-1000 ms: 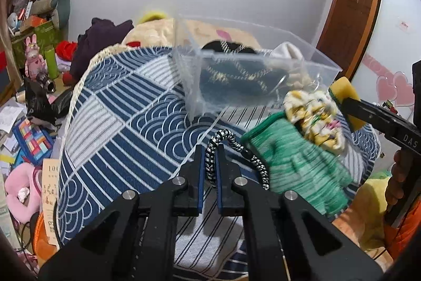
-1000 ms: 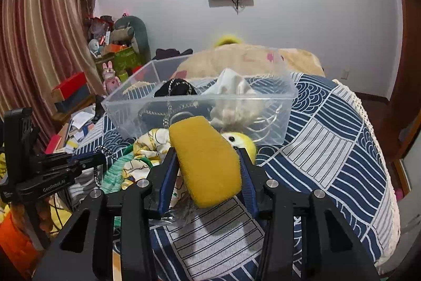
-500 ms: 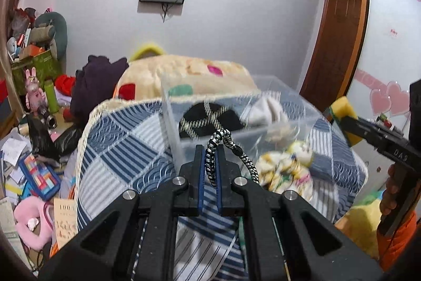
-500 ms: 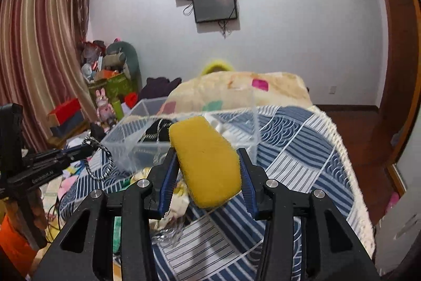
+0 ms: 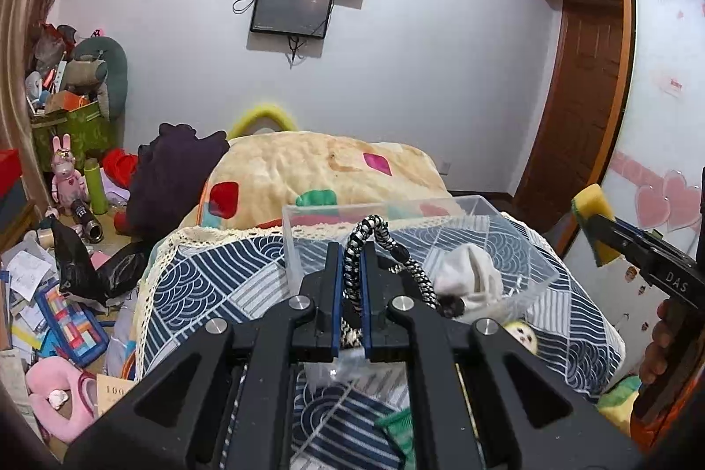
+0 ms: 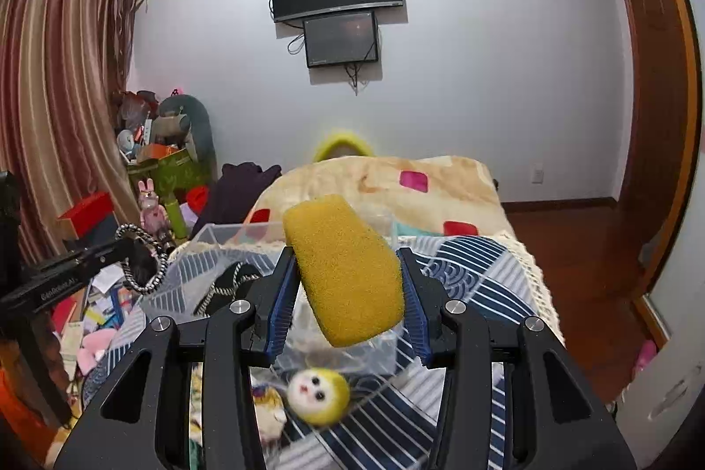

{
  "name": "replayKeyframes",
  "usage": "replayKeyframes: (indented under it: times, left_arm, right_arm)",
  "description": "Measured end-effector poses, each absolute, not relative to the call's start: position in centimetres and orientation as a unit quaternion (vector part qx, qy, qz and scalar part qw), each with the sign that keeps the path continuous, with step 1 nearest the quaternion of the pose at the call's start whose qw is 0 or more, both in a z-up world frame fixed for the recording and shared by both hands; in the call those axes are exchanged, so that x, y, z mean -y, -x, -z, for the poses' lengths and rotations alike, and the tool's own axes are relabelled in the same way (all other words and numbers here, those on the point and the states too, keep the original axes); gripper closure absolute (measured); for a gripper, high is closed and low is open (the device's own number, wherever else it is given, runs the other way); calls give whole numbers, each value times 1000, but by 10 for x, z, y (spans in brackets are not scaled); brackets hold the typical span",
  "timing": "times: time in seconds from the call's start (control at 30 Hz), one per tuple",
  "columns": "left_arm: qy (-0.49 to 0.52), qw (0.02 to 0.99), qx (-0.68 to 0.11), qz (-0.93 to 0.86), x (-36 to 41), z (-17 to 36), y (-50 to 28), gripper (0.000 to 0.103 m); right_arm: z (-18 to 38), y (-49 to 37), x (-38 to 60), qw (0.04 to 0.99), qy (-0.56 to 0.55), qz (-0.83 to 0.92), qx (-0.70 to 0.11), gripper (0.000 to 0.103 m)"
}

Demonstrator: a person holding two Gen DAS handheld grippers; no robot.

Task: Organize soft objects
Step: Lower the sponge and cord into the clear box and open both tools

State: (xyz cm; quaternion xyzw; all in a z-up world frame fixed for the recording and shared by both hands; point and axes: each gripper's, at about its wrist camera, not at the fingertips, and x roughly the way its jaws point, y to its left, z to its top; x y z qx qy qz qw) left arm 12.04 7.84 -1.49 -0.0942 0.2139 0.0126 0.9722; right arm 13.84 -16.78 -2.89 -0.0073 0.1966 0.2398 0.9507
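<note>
A: What is each gripper carrying?

B: The left gripper [image 5: 351,280] is pinching a black-and-white braided cord loop [image 5: 358,245] between nearly closed jaws. The right gripper [image 6: 348,294] is clamping a yellow oblong foam sponge [image 6: 343,272], with its jaws standing about a sponge-width apart.

A: How is the cord likely to be handling?

B: It is looking light and limp. The loop is arching just above the left fingertips while its free end is drooping to that gripper's right. A pinch across the doubled strands, as now, seems right; anything looser is risking a slip.

A: And the sponge?

B: Light and squashy, I'd judge, with a rough face that is gripping well. The pads are pressing its two long sides near the lower half, which looks secure.

A: Which way is it pointing?

B: Its long axis is running forward and upward from the right gripper, leaning a little left, with the rounded end poking out past the fingertips.

A: Where is the clear rectangular plastic bin [image 5: 524,232] sitting?

B: Just ahead of and below both grippers, on the blue-and-white patterned bedspread [image 5: 198,276]. A white cloth bundle [image 5: 467,276] is lying inside it. A small yellow-hooded plush face [image 6: 318,397] is lying below the right gripper, outside the bin.
</note>
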Motion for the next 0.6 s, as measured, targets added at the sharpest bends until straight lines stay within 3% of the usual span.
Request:
replayKeyframes:
  times: [0.6]
  left_arm:
    - [67,956,-286,-12,-63,65,-170,97]
  right_arm:
    - [78,-184,128,937,58,-216,-270,62]
